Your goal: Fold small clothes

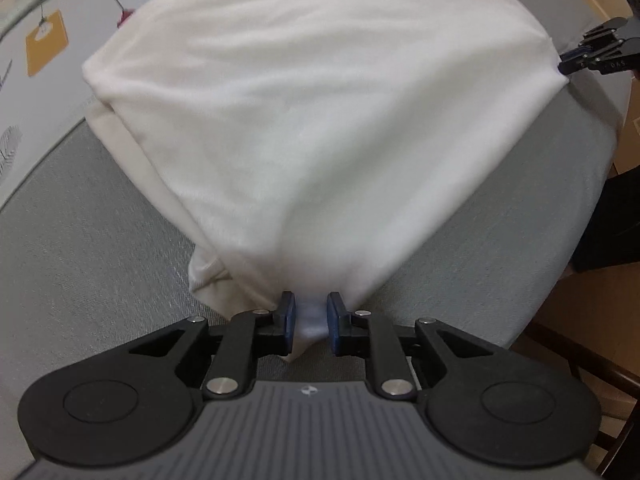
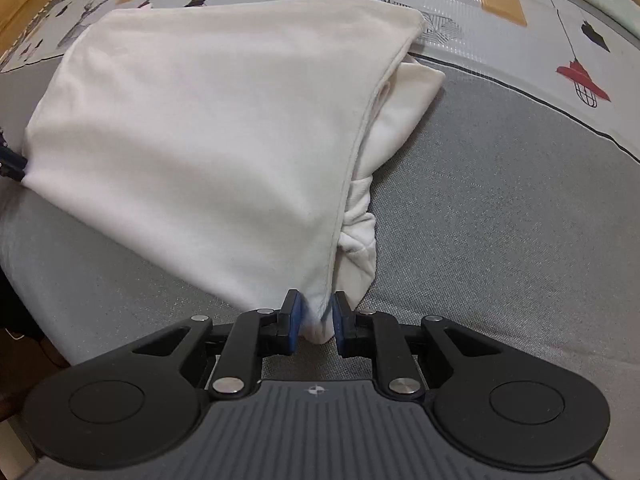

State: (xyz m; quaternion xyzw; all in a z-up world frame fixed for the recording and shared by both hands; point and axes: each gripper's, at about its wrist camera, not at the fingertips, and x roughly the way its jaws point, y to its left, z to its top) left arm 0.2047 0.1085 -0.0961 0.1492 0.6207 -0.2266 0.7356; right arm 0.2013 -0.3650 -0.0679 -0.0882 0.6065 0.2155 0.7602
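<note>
A white garment (image 1: 304,120) lies partly folded on a grey cushioned surface (image 1: 92,240), its top layer stretched between both grippers. My left gripper (image 1: 311,322) is shut on one corner of the cloth, which bunches between the blue pads. My right gripper (image 2: 316,320) is shut on the other corner of the same layer of the white garment (image 2: 208,128). A bunched sleeve or lower layer (image 2: 360,240) shows beside that edge. In the left wrist view the right gripper (image 1: 568,65) appears at the far right, pinching the cloth edge.
A patterned sheet (image 2: 500,20) with printed lamps and a deer covers the area beyond the grey surface (image 2: 500,220). The grey surface's edge (image 1: 560,280) drops off to a wooden floor and a dark object (image 1: 612,220) on the right.
</note>
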